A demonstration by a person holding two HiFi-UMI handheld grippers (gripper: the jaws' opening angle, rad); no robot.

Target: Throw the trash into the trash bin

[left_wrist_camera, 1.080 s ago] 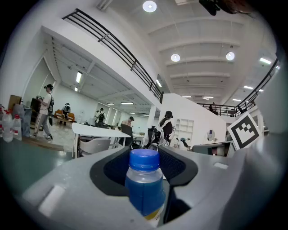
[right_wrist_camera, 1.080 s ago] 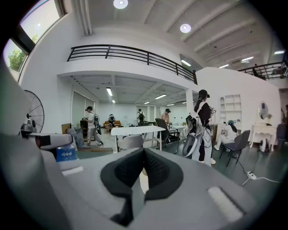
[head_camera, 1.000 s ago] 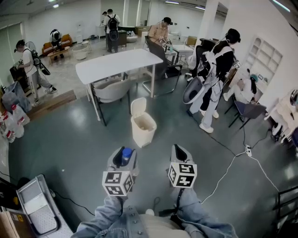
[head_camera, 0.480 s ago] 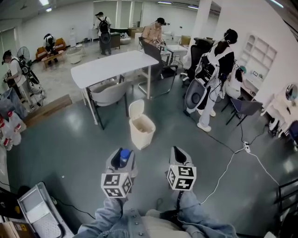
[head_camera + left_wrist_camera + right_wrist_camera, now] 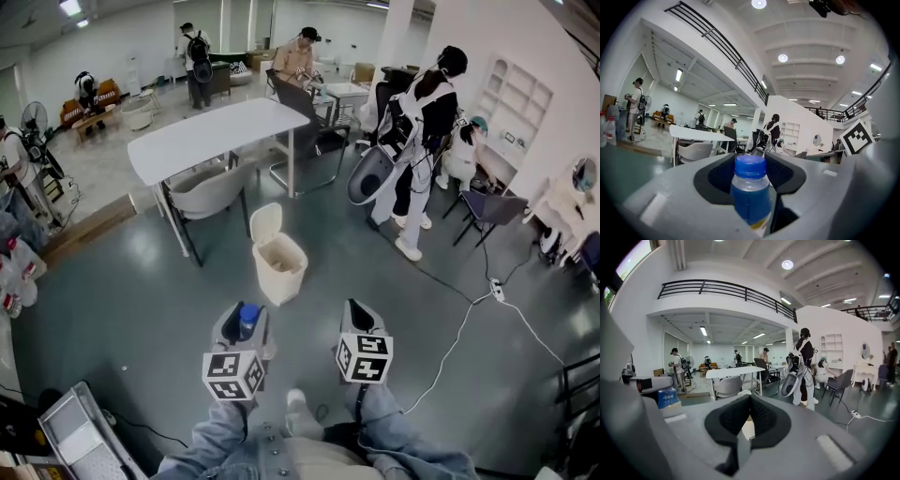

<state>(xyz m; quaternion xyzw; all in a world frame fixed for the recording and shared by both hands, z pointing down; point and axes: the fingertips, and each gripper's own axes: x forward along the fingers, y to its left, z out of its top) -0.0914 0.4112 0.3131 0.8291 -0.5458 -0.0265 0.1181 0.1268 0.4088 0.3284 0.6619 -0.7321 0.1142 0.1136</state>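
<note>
Grey floor (image 5: 141, 309) holds the open trash bin (image 5: 278, 267) at twelve o'clock. Left gripper (image 5: 243, 319) squeezes the blue-capped bottle (image 5: 750, 187); right gripper (image 5: 359, 311) is closed and empty. Dropped too soon, the bottle may miss.

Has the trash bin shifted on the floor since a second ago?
No. The trash bin keeps its spot in front of the white table, lid up. Both slid left together in the head view, so the camera moved, not the bin.
</note>
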